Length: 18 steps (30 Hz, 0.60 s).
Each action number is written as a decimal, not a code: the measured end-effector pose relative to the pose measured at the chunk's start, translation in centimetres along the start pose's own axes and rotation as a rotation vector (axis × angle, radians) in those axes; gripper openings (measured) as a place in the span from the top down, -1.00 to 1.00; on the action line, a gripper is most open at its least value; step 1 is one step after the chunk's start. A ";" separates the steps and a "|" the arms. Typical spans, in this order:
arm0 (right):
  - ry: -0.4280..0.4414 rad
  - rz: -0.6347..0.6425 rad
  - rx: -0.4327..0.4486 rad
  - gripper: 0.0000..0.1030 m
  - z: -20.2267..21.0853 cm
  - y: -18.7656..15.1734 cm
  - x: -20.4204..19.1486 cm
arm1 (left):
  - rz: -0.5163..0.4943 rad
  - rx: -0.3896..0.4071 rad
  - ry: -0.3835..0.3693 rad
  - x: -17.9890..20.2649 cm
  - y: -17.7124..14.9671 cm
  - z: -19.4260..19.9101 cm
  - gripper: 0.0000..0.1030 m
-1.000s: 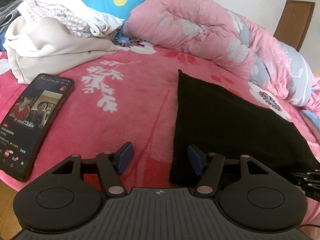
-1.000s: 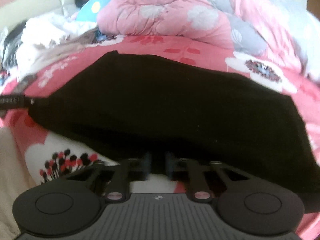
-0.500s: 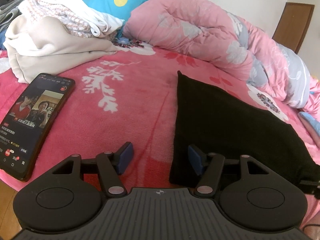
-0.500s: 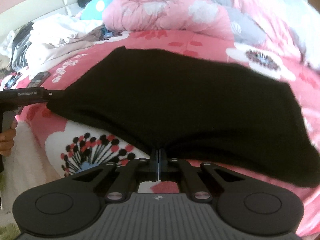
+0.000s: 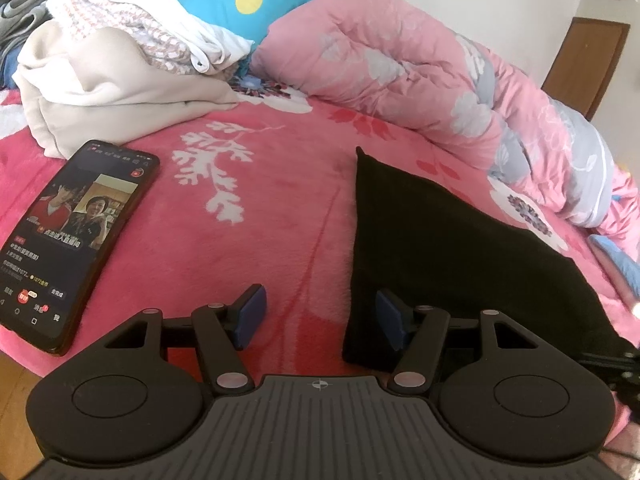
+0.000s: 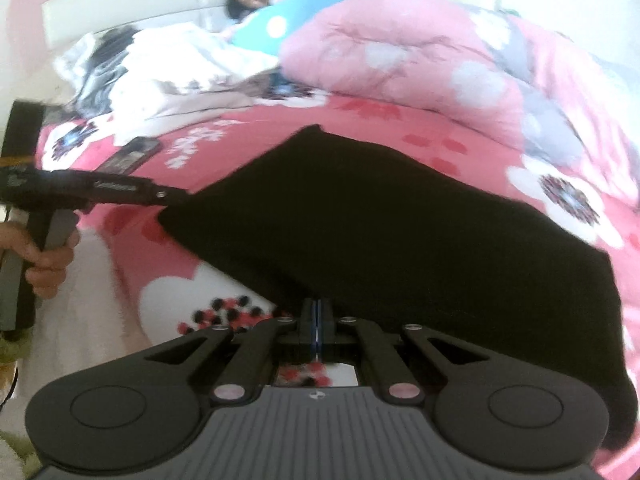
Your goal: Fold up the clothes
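The black garment [image 5: 452, 256], soft, limp and likely light, lies flat on the pink bedspread [image 5: 280, 208] at lower right, best taken by its hem corners; the right gripper [image 6: 317, 316] pinches its near edge, while the left gripper [image 5: 318, 312] gapes wide.

left gripper [image 5: 318, 316]: jaws wide apart, blue pads [image 5: 251, 316] low over the bed's near edge | right gripper [image 6: 317, 316]: jaws pressed together, pinching dark cloth | bare hand [image 6: 44, 258]: wrapped around left gripper's handle
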State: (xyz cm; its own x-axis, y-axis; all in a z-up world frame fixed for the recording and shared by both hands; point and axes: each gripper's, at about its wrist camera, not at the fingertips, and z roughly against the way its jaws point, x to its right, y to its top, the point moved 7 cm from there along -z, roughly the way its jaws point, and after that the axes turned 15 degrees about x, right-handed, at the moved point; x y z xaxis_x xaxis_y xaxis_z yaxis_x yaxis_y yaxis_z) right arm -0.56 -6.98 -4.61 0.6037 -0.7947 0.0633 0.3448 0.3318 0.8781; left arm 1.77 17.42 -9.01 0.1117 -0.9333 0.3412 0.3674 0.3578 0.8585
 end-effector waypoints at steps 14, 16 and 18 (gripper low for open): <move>0.151 -0.051 -0.069 0.93 -4.7 -2.1 -2.8 | 0.057 0.017 -0.001 -1.3 0.2 1.6 -0.18; 0.185 -0.103 -0.085 0.94 -4.1 -2.7 -3.0 | 0.062 0.021 0.011 -1.6 0.3 2.0 -0.18; 0.227 -0.146 -0.081 0.94 -3.4 -2.6 -3.3 | 0.056 0.028 0.024 -1.8 0.6 2.4 -0.18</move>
State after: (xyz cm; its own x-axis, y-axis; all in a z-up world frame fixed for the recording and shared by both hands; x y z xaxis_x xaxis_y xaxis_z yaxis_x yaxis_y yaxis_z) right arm -1.06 -3.52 -8.74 0.6858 -0.7058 -0.1776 0.4908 0.2685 0.8289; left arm -0.42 19.35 -8.19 0.1538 -0.9123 0.3794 0.3336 0.4094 0.8492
